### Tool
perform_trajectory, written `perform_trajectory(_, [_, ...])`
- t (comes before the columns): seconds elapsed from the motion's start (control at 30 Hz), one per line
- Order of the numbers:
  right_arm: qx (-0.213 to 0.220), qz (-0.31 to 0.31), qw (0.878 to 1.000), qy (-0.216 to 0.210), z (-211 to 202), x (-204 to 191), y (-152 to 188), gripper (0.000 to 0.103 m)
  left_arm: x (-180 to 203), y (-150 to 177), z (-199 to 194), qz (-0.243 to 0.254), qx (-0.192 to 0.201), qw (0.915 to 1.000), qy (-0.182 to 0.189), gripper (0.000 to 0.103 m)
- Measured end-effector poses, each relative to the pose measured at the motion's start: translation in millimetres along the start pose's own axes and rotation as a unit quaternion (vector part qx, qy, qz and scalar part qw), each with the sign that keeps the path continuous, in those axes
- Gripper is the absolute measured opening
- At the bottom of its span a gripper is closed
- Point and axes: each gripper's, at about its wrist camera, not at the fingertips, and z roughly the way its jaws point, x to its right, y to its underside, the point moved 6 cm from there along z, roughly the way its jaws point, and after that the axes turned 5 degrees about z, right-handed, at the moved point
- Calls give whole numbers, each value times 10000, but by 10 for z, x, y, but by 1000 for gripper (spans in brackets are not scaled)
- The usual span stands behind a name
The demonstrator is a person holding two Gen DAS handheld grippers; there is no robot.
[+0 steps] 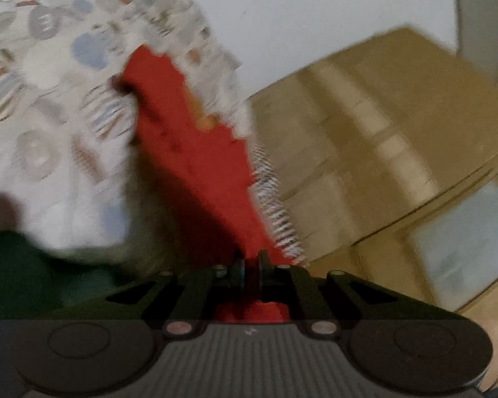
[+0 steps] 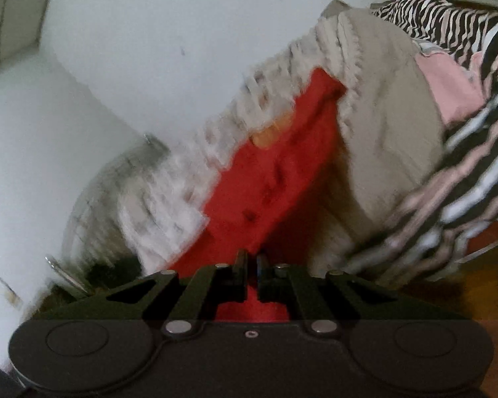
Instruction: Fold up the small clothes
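Two hand-held grippers, left (image 1: 250,262), right (image 2: 251,260), each clenched on red garment (image 1: 196,152) stretching ahead.

L claw (image 1: 250,260) & R claw (image 2: 251,260): both clamped tight, fingers nearly touching, pointing fwd.

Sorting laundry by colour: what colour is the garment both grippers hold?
Red garment, clearest in the right wrist view; both grippers clamp it.

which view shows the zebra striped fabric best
The right wrist view. The zebra striped fabric fills its upper right corner, draped beside a pink cloth, and its stripes read clearly despite blur. The left wrist view shows none of it, only the red garment pinched in the left gripper over patterned bedding.
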Motion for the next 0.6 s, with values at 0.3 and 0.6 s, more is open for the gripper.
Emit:
perform_trajectory(0.3, [938, 1339, 9848, -587, 586, -96, -1164, 4, -129, -1103, 339, -901, 1216, 9879, 343, 5])
perform_trajectory(0.6, [1406, 2352, 9617, 66, 1807, 511, -2220, 4, -1062, -2245, 1340, -2245, 1470, 9631, -187, 5])
